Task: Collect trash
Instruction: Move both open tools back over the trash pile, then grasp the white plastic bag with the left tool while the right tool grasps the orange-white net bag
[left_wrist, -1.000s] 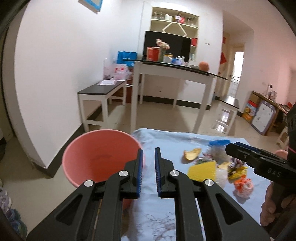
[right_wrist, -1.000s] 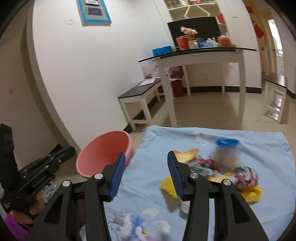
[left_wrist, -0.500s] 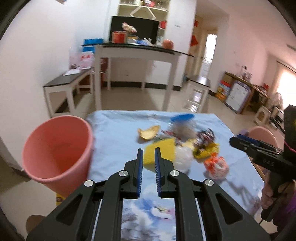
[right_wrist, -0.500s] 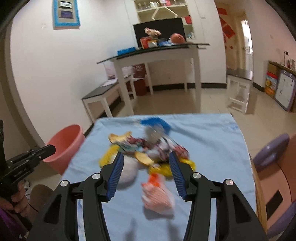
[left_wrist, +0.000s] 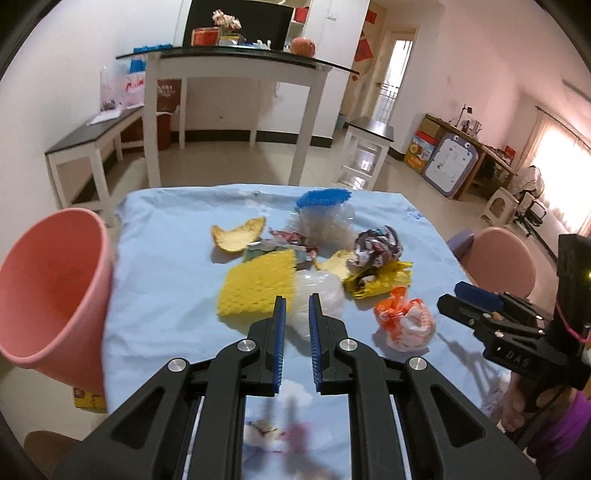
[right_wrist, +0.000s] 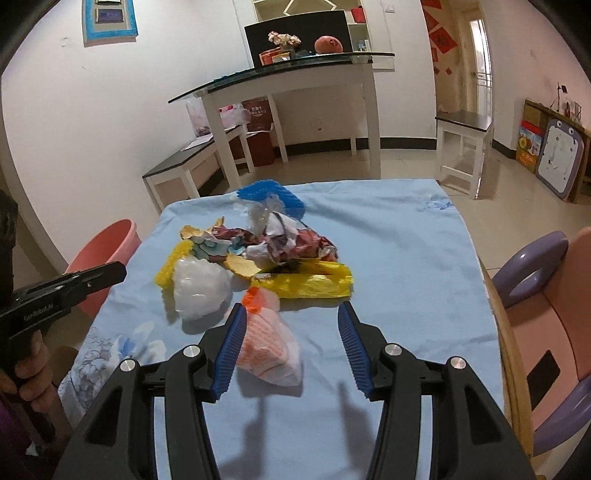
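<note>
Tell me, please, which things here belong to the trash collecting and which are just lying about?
For the job: pink bucket, yellow sponge, orange bag, white bag, peel, yellow wrapper.
Lying about: tall table, bench, purple chair.

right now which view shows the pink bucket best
The left wrist view: the pink bucket fills the left edge, tipped toward the camera, with its rim and inside visible. In the right wrist view the bucket is smaller, beyond the table corner and partly hidden behind the left gripper.

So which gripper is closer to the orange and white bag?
Right. The right gripper hovers open just over the orange and white bag, the left gripper off to its side by the white plastic wad.
</note>
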